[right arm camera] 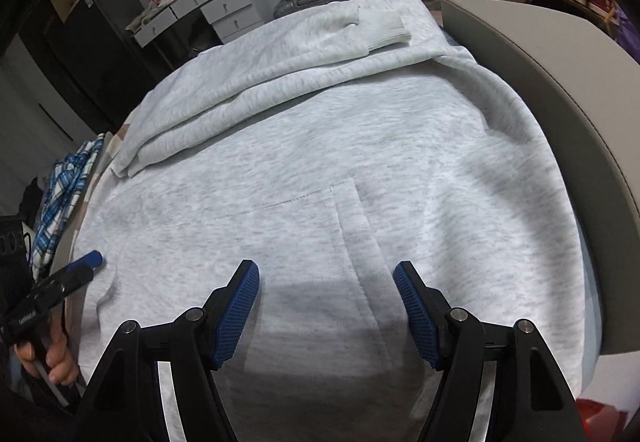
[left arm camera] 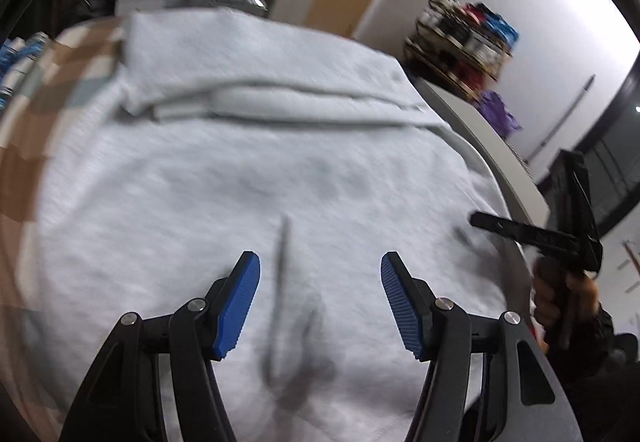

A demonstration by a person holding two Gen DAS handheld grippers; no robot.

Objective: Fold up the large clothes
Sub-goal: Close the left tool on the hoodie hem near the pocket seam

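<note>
Your grey hooded sweatshirt (right arm camera: pixel 320 170) lies flat on the bed (right arm camera: pixel 560 90), both sleeves (right arm camera: pixel 256 82) already folded across its chest. The body fold is left. Your left gripper (left arm camera: pixel 320 302) and right gripper (right arm camera: pixel 326 306) hover above, fingers apart, holding nothing.

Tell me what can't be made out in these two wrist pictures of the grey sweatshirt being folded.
- Sweatshirt hem: cut off by the bottom edge and hidden behind the right hand-held gripper in the right wrist view.
- Fabric detail: smeared by motion blur in the left wrist view.
- Shelf items: too small and blurred, left wrist view.
- Checked cloth: mostly hidden behind the bed's edge, right wrist view.
</note>
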